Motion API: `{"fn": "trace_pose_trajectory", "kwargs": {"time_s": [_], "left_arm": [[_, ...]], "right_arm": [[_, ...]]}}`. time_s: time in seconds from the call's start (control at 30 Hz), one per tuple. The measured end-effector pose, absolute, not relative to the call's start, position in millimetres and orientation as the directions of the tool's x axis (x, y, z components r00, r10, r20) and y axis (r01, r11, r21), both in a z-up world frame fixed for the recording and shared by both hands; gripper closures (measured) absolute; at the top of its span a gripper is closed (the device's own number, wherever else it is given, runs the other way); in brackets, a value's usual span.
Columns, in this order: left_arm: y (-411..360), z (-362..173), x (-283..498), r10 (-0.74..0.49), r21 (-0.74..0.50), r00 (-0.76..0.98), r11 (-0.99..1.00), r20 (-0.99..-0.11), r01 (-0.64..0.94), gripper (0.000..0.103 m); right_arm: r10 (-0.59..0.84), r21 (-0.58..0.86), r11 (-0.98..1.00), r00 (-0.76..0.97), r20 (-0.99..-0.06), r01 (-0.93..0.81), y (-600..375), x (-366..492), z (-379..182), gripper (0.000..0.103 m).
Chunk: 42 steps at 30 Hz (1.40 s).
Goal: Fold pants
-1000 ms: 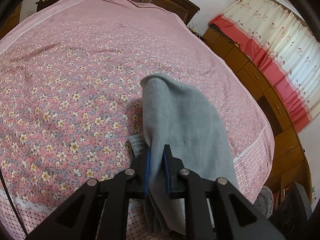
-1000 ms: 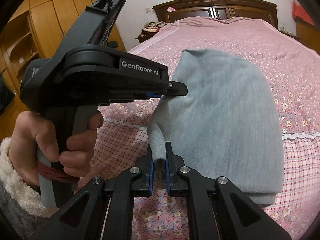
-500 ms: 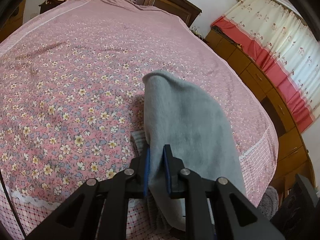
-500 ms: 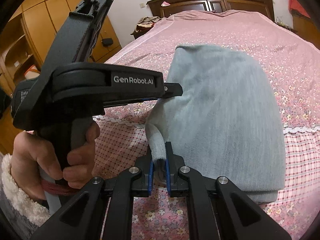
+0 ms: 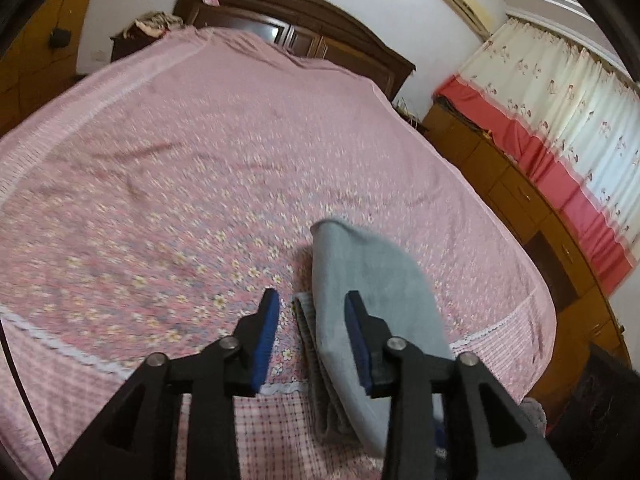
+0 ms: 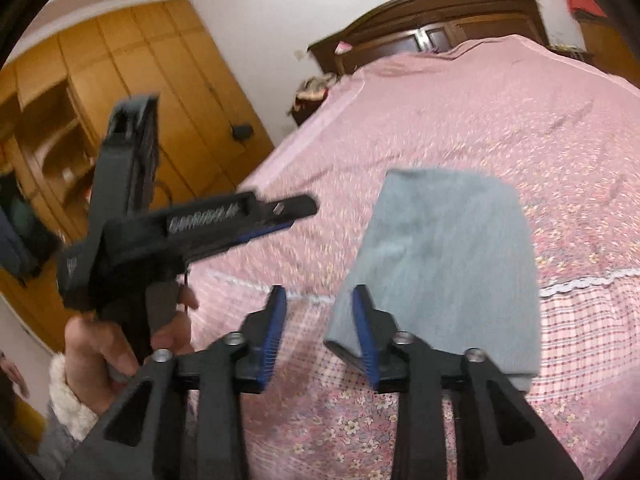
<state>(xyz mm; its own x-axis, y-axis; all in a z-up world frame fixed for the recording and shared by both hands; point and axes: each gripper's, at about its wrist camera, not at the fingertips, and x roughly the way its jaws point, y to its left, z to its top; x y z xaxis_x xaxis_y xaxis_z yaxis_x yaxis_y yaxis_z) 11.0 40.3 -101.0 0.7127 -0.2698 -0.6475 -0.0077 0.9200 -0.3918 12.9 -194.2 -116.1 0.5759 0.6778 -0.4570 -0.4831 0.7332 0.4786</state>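
The pants (image 6: 444,264) lie folded on the bed (image 5: 200,184), just ahead of both sets of jaws and a little to their right. Both the left gripper (image 5: 312,336) and right gripper (image 6: 320,332) have just been opening — nothing is pinched now. Best to draw straight back and up, so no pad drags the fold. Motion blur hides the layers' edges, and the bundle's near end is cut off behind the fingers.

I see a pink flowered bedspread (image 5: 200,184) before me — behind it a dark wooden headboard (image 5: 304,20), orange wardrobes (image 6: 132,80) and white-red curtains (image 5: 560,120).
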Motion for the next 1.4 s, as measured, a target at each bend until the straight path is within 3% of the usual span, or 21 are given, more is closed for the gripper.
{"fn": "trace_pose_trajectory", "kwargs": {"time_s": [0.2, 0.37, 0.4, 0.43, 0.5, 0.53, 0.7, 0.8, 0.97, 1.1, 1.23, 1.33, 1.4], "left_arm": [[16, -72, -6, -0.22, -0.322, 0.731, 0.947, -0.646, 0.001, 0.066], [-21, -74, -14, -0.24, -0.291, 0.738, 0.955, -0.63, 0.062, 0.066], [-30, -79, -12, -0.244, -0.281, 0.732, 0.957, -0.636, 0.075, 0.066], [-38, -86, -11, -0.249, -0.272, 0.721, 0.958, -0.646, 0.087, 0.068], [-47, -98, -9, -0.257, -0.257, 0.703, 0.96, -0.663, 0.109, 0.086], [-51, -108, -10, -0.268, -0.259, 0.691, 0.958, -0.671, 0.12, 0.09], [-42, -157, -14, -0.234, -0.256, 0.632, 0.965, -0.739, 0.058, 0.098], [-23, -163, -22, -0.29, -0.345, 0.639, 0.938, -0.713, 0.039, 0.101], [-22, -145, -22, -0.257, -0.309, 0.649, 0.951, -0.716, 0.036, 0.1], [-22, -125, -4, -0.252, -0.297, 0.676, 0.954, -0.692, 0.051, 0.099], [-8, -120, 23, -0.22, -0.305, 0.696, 0.953, -0.683, 0.002, 0.089], [-1, -133, 39, -0.193, -0.31, 0.679, 0.949, -0.708, -0.054, 0.083], [-2, -143, 38, -0.196, -0.325, 0.669, 0.943, -0.717, -0.072, 0.066]], "right_arm": [[0.665, 0.506, 0.736, 0.625, -0.41, -0.451, -235, 17, -105, 0.069], [0.603, 0.456, 0.791, 0.643, -0.472, -0.407, -254, 36, -122, 0.1], [0.594, 0.446, 0.801, 0.63, -0.5, -0.4, -253, 40, -130, 0.1], [0.58, 0.424, 0.813, 0.615, -0.534, -0.399, -250, 44, -142, 0.1], [0.542, 0.376, 0.841, 0.6, -0.589, -0.39, -243, 45, -158, 0.101], [0.523, 0.362, 0.852, 0.591, -0.614, -0.378, -240, 45, -170, 0.101], [0.515, 0.371, 0.857, 0.57, -0.64, -0.358, -236, 43, -194, 0.101], [0.531, 0.333, 0.843, 0.562, -0.634, -0.421, -233, 45, -172, 0.101], [0.571, 0.171, 0.779, 0.571, -0.59, -0.603, -208, 82, -119, 0.099], [0.609, 0.151, 0.678, 0.436, -0.663, -0.719, -168, 155, -97, 0.095], [0.483, 0.031, 0.572, 0.306, -0.82, -0.82, -110, 199, -102, 0.083], [0.325, -0.109, 0.531, 0.321, -0.89, -0.84, -75, 216, -111, 0.072], [0.308, -0.055, 0.472, 0.223, -0.925, -0.88, -61, 217, -116, 0.072]]}}
